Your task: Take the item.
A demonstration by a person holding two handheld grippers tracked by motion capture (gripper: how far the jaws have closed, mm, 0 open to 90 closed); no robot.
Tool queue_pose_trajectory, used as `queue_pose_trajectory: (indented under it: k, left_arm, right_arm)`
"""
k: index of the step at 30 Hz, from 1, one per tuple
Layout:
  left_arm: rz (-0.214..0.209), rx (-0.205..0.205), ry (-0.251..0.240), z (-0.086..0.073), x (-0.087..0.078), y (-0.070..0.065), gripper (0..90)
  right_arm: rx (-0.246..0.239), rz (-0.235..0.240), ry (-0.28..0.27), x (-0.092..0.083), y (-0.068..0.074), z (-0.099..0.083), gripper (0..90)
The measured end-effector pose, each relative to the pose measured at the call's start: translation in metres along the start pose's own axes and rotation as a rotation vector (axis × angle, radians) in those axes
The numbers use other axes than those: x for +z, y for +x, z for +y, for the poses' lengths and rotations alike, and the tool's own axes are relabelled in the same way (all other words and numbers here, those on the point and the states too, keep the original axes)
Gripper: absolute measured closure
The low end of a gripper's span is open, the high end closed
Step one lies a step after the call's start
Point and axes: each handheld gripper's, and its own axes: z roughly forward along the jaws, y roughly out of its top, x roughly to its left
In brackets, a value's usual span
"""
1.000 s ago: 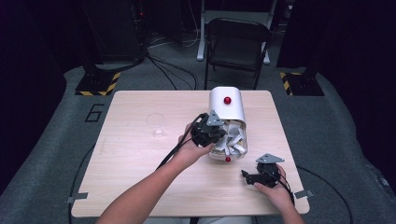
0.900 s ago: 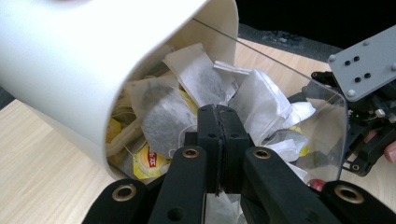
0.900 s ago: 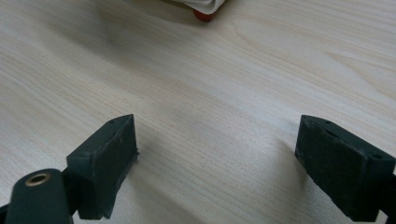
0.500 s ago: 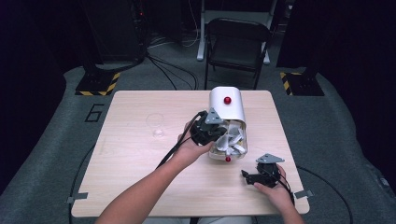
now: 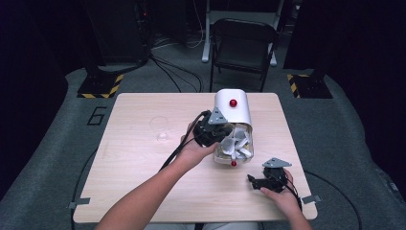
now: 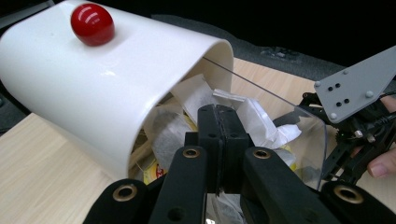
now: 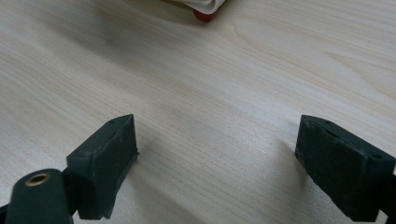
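My left gripper (image 6: 218, 140) at mouth of white box (image 6: 107, 88), jaws pressed together; whether sachet is pinched between them, cannot tell. Box lies on side at table (image 5: 143, 187) centre, red knob (image 6: 92, 24) on top, clear flap (image 6: 299, 135) open, white sachets (image 6: 196, 95) spilling at 5 o'clock. My right gripper (image 7: 217, 158) low over bare wood at 4 o'clock, jaws wide apart, holding nothing. Print on sachets too small to read. Floor mark "6" (image 5: 97, 115) at 9 o'clock of table.

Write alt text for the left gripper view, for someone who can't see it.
The left gripper's black jaws, pressed together, reach into a white container full of tea bags. It has a red knob and an open clear lid; the other gripper sits right.
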Motion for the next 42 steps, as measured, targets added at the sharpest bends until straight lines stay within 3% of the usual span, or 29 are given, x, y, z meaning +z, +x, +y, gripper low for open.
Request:
queue_pose_trajectory:
  k: [18,24,34,42]
  left_arm:
    - [-0.008,0.024,-0.047,0.015,-0.023,-0.004,89.9]
    - [-0.003,-0.001,-0.062,0.015,-0.036,0.000,89.9]
    - [0.022,-0.025,-0.065,0.009,-0.062,0.013,89.9]
    - [0.063,-0.055,-0.054,-0.001,-0.080,0.033,89.9]
  right_arm:
    - [-0.001,0.001,0.000,0.000,0.000,0.000,12.3]
    - [-0.001,0.001,0.000,0.000,0.000,0.000,12.2]
    - [0.001,-0.001,-0.001,0.000,0.000,0.000,12.3]
    - [0.005,-0.002,0.001,0.000,0.001,0.000,12.2]
